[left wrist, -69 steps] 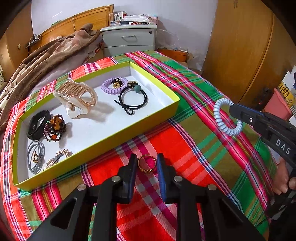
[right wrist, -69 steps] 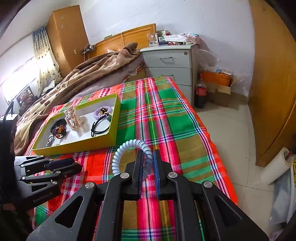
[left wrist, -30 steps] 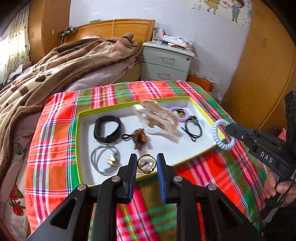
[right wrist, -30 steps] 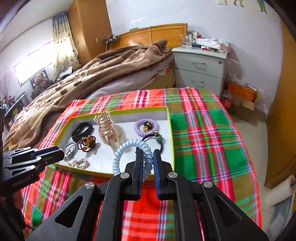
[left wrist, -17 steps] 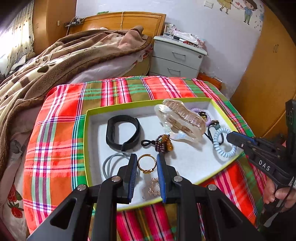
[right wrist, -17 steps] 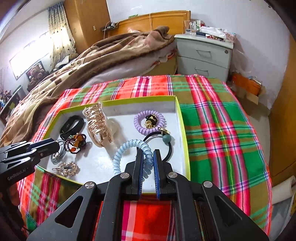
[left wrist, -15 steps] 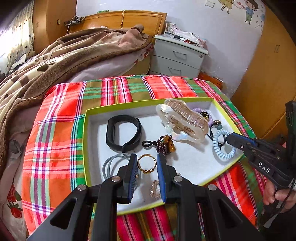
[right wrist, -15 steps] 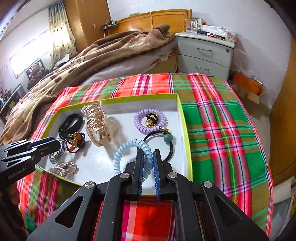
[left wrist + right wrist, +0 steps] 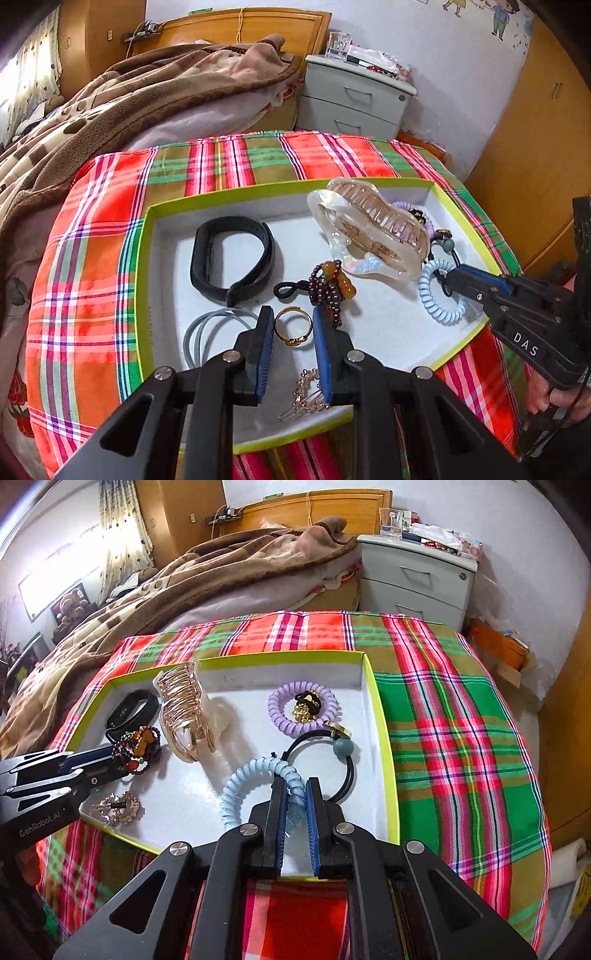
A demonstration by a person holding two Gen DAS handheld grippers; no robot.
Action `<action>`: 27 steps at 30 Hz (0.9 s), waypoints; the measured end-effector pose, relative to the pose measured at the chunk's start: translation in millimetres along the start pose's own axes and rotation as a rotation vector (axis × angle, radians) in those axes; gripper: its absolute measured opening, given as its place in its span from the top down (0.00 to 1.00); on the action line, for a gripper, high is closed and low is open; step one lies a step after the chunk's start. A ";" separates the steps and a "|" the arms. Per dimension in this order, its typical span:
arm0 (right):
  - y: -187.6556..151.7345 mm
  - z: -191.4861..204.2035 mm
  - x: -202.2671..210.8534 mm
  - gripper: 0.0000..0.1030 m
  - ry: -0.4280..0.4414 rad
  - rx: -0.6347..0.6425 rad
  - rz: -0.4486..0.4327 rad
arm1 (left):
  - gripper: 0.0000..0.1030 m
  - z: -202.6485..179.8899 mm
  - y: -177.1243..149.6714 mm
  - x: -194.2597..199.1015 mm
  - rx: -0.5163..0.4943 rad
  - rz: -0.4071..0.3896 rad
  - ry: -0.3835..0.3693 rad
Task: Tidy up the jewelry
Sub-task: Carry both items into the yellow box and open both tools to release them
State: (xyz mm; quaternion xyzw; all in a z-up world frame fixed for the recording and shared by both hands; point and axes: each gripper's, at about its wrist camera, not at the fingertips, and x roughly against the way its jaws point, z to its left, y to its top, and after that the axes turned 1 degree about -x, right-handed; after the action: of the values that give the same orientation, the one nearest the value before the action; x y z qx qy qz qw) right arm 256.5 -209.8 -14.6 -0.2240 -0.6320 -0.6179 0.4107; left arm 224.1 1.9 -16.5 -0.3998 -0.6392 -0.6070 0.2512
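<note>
Gold ring [image 9: 293, 327] is pinched by the left gripper [image 9: 293, 325] over the lime-edged tray [image 9: 144, 280]; a pale-blue coil hair tie [image 9: 258, 786] is clamped in the right gripper [image 9: 295, 801] above the tray's near right corner. Claw clip [image 9: 369, 232], black band [image 9: 232, 258] and beaded bracelet [image 9: 332, 286] are already laid inside. Only these two releases appear left.

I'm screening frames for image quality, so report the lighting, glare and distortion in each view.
Left wrist: strong fisheye bending, dark vignetted corners, window glare far left; the gold ring is sharp.
Right wrist: same curvature, the window blown out, the tray evenly lit with soft shadows, the blue coil hair tie crisp.
</note>
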 end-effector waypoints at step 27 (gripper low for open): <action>-1.7 -1.5 2.0 0.70 -0.016 -0.009 -0.004 | 0.68 -2.3 2.1 -2.4 0.004 0.008 0.001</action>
State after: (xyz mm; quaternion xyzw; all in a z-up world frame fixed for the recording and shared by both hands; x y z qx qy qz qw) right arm 254.4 -211.9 -14.2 -0.2295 -0.6329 -0.6196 0.4036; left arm 226.8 -0.9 -16.9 -0.4013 -0.6388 -0.6050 0.2548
